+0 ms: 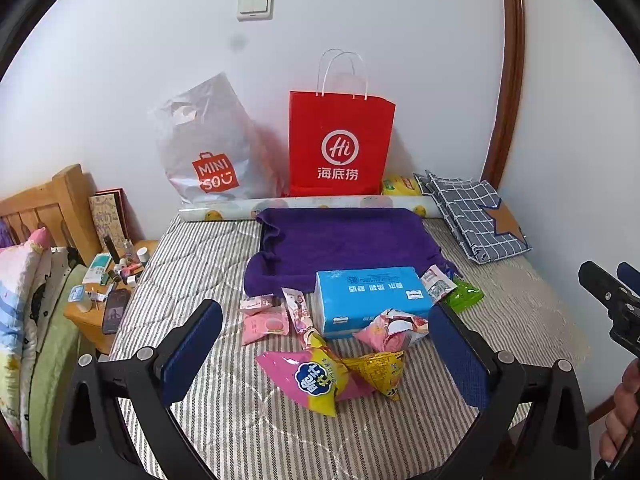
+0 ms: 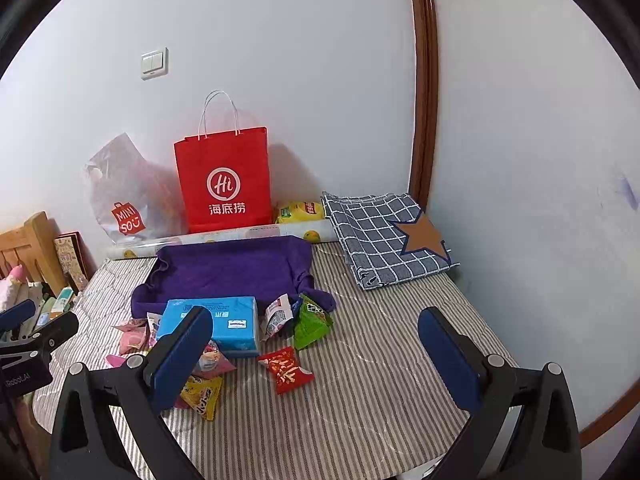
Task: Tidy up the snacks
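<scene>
Purple towel, checked cloth

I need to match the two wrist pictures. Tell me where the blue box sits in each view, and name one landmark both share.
Left wrist: blue box lies just right of centre, in front of the purple towel.
Right wrist: blue box lies left of centre, partly behind the gripper's left finger.
Shared landmark: red paper bag against the wall.

Home bedroom, striped mattress, wooden headboard, cluttered nightstand, pillows
</scene>
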{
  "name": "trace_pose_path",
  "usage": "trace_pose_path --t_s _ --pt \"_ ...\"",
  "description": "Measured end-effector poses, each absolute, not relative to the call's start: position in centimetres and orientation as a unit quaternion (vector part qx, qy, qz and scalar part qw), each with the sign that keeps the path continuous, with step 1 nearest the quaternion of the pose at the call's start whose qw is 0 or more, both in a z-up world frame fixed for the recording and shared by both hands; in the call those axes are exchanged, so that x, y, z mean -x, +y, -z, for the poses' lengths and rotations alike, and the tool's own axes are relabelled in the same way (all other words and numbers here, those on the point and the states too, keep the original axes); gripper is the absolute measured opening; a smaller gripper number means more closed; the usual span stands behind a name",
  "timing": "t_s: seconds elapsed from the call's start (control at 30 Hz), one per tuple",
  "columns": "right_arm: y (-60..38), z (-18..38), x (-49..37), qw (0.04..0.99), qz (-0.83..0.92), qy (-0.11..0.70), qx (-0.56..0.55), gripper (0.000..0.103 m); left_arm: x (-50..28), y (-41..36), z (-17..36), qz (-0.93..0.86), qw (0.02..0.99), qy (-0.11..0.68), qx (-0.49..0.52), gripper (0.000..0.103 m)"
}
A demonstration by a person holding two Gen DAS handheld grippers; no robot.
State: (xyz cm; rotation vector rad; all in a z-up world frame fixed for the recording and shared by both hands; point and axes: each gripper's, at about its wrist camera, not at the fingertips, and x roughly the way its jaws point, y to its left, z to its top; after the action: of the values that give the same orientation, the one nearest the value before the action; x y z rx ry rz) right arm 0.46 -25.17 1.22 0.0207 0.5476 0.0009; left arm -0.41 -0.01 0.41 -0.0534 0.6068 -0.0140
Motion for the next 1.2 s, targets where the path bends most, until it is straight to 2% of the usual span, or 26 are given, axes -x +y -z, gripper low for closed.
trace_pose_path --t_s 1.2 --pt "-25.16 -1.79 0.22 0.967 -0.01 0.255 -0.012 0.103 0.91 -0.08 -0.85 0.008 0.956 0.291 0.021 0.102"
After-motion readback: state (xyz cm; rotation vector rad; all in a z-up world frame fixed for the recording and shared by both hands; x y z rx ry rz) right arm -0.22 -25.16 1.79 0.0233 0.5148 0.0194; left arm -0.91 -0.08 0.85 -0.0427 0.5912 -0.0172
